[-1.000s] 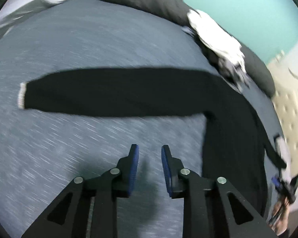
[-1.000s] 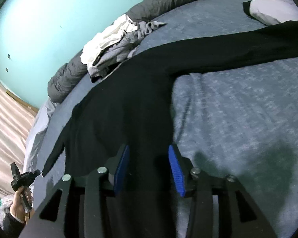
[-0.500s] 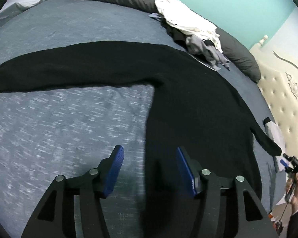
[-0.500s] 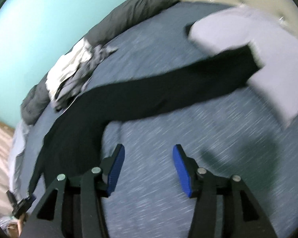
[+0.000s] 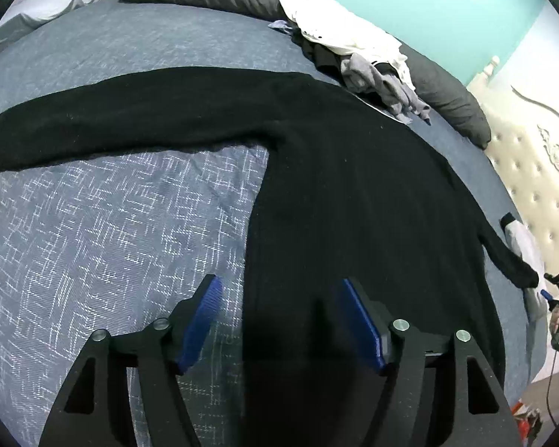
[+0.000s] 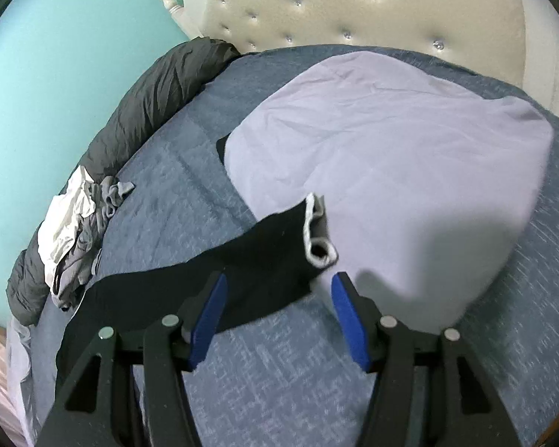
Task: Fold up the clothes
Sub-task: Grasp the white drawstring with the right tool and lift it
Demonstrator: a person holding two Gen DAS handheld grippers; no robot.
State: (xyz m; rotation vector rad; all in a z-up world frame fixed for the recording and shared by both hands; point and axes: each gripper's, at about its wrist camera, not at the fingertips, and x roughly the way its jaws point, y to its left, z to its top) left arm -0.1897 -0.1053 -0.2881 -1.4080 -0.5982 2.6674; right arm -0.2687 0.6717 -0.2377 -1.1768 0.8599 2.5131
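Hovering both just-widened, empty grippers, left (image 5: 277, 322) and right (image 6: 277, 314), I judge the soft black knit sweater (image 5: 354, 193) limp, best pinched at its white-edged cuff (image 6: 316, 234).

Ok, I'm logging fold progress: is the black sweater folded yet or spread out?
Spread out. The black sweater lies flat on the blue bedspread, one sleeve stretched sideways, the other reaching the pillow.

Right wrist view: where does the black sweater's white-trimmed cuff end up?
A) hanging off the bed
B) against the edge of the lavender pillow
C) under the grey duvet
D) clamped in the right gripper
B: the cuff lies on the blue bedspread right at the edge of the lavender pillow, ahead of the open right gripper, whose pads touch nothing.
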